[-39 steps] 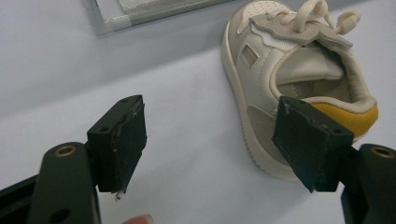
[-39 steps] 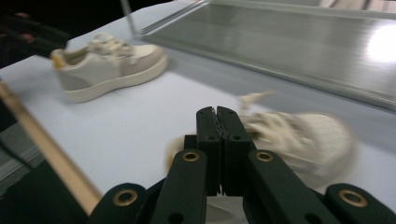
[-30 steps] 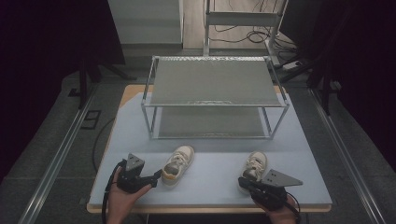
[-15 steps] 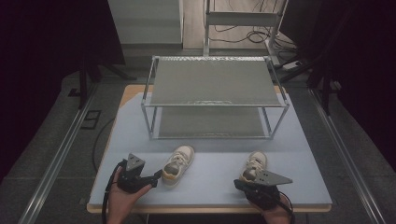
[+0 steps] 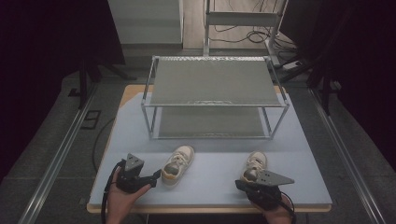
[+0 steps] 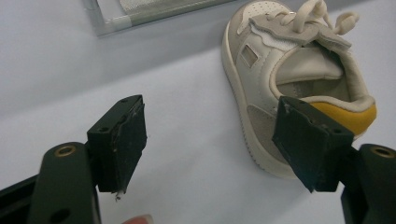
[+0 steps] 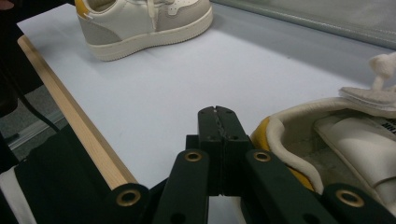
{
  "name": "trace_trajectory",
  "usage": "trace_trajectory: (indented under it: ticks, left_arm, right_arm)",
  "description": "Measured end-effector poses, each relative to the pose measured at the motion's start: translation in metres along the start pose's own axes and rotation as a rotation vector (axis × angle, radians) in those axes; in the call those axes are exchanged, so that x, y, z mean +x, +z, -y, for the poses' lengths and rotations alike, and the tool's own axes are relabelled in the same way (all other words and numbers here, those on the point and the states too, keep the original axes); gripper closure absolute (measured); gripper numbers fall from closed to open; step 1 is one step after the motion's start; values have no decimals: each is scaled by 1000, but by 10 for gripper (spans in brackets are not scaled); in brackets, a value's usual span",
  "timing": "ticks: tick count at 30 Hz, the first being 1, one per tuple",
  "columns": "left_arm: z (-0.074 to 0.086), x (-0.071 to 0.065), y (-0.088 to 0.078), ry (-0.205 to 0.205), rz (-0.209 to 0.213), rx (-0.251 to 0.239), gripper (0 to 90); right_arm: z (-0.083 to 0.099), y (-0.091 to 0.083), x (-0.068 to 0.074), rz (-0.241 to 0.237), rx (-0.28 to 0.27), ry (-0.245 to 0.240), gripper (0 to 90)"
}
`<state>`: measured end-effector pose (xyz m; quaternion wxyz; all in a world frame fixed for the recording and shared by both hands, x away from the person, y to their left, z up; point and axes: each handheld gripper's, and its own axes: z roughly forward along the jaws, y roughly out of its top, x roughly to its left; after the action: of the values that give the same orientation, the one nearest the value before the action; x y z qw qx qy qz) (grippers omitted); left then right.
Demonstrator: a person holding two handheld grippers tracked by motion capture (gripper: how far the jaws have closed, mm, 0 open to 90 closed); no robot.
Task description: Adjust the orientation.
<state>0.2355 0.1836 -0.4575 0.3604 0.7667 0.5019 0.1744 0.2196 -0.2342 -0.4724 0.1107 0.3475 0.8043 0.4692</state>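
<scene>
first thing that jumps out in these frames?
Two small cream sneakers with yellow heels on the pale blue table: the left shoe angled near the left gripper, the right shoe at the right gripper. Behind them stands a two-tier metal mesh rack. The left gripper's jaws are open beside its shoe; the right gripper's are shut, beside the heel.

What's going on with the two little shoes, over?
Left gripper open, fingers beside the left cream-and-yellow sneaker. Right gripper shut, empty, by the right sneaker's heel. Metal two-tier rack behind. Nothing in the way.
</scene>
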Motion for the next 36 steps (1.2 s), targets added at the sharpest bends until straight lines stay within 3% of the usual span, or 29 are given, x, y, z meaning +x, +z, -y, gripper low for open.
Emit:
trace_trajectory:
  ticks: [13, 36]
  left_arm:
    - [0, -1, 0, 2, 2, 2, 252]
    - [0, -1, 0, 2, 2, 2, 253]
  right_arm:
    - [6, -12, -8, 16, 6, 9, 898]
    - [14, -40, -47, 101, -9, 105, 898]
